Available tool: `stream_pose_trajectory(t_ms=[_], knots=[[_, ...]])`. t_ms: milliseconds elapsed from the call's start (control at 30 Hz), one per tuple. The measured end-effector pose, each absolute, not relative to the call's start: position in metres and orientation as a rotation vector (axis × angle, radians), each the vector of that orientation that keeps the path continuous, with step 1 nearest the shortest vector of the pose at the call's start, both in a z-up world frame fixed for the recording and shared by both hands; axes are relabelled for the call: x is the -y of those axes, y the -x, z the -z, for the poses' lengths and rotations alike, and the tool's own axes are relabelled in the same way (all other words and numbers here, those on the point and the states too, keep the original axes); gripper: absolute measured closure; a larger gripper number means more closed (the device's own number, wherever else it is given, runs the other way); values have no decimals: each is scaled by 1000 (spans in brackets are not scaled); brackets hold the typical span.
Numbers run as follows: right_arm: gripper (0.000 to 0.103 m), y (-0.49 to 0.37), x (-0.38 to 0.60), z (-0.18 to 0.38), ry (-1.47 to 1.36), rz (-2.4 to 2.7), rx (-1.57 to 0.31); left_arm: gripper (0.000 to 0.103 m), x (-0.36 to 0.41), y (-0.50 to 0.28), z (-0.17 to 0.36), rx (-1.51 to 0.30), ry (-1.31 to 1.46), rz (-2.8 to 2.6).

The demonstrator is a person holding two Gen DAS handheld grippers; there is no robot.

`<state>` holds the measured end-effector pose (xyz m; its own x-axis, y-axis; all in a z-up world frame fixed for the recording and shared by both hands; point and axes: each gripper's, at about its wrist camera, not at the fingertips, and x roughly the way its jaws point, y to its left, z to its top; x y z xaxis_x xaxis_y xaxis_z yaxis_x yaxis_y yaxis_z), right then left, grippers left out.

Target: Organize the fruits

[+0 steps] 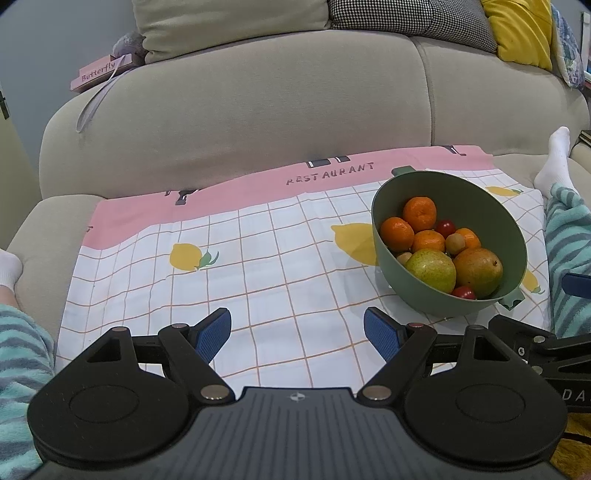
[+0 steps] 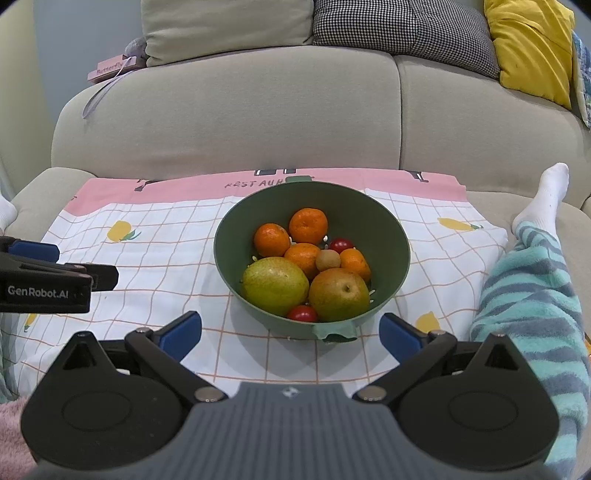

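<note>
A green bowl (image 2: 369, 210) (image 1: 480, 199) stands on a checked lemon-print cloth (image 1: 258, 266) (image 2: 166, 236). In it lie several oranges (image 2: 308, 225) (image 1: 419, 213), a green pear (image 2: 274, 285) (image 1: 431, 269), a reddish pear (image 2: 338, 294) (image 1: 478, 271), cherry tomatoes (image 2: 302, 313) (image 1: 463, 292) and a small brown fruit (image 2: 327, 260). My left gripper (image 1: 297, 334) is open and empty over the cloth, left of the bowl. My right gripper (image 2: 290, 332) is open and empty just in front of the bowl.
The cloth lies on a beige sofa seat (image 1: 240, 122). Cushions (image 2: 402, 29) line the sofa back. A pink box marked Butterfly (image 1: 99, 72) sits at the back left. The person's legs in striped teal trousers (image 2: 532, 288) and white socks (image 2: 546, 199) flank the cloth.
</note>
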<state>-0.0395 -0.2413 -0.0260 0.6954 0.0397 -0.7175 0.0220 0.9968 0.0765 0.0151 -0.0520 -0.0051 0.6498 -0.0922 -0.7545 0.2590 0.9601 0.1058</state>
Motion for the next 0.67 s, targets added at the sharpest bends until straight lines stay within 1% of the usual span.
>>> stream_pose_trajectory(t_ms=[667], knots=[[4,40,242,26,-86,-6,-802,8,53,-12,4,-816,-205,208]])
